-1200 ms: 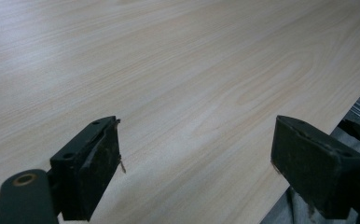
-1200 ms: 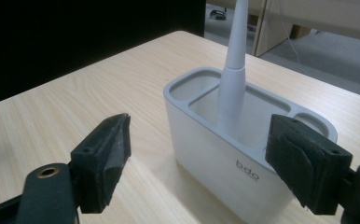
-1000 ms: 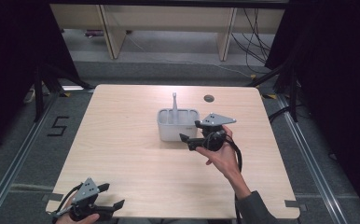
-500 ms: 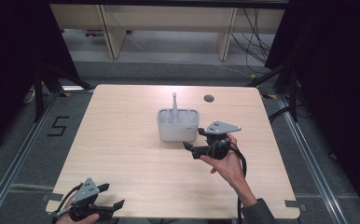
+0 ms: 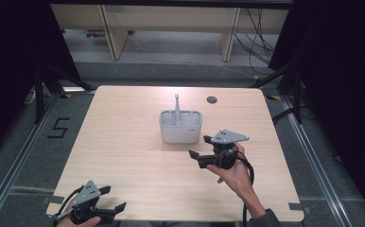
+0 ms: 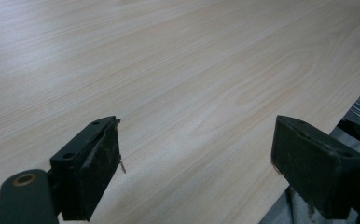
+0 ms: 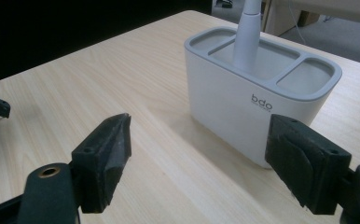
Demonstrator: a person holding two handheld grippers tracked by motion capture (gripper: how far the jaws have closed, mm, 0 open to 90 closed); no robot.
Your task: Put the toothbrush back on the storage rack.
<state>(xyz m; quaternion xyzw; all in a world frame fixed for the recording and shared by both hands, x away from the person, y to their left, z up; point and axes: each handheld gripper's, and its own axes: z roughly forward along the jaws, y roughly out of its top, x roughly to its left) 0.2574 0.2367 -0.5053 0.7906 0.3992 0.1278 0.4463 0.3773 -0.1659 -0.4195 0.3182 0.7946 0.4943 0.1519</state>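
The white holder stands at the frame's centre with a grey handle upright in its rear compartment. The right gripper, jaws spread and empty, hangs just lower right of it. The placing step looks finished; next probably calls for clearing away. The left gripper rests open at the lower left.

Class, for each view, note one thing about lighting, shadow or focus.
High view: the table is evenly lit, its surroundings nearly black. Left gripper view: soft glare on the wood at upper left; the near jaws are slightly blurred. Right gripper view: the caddy throws a soft shadow toward the camera, and the handle standing in it runs off the top edge.
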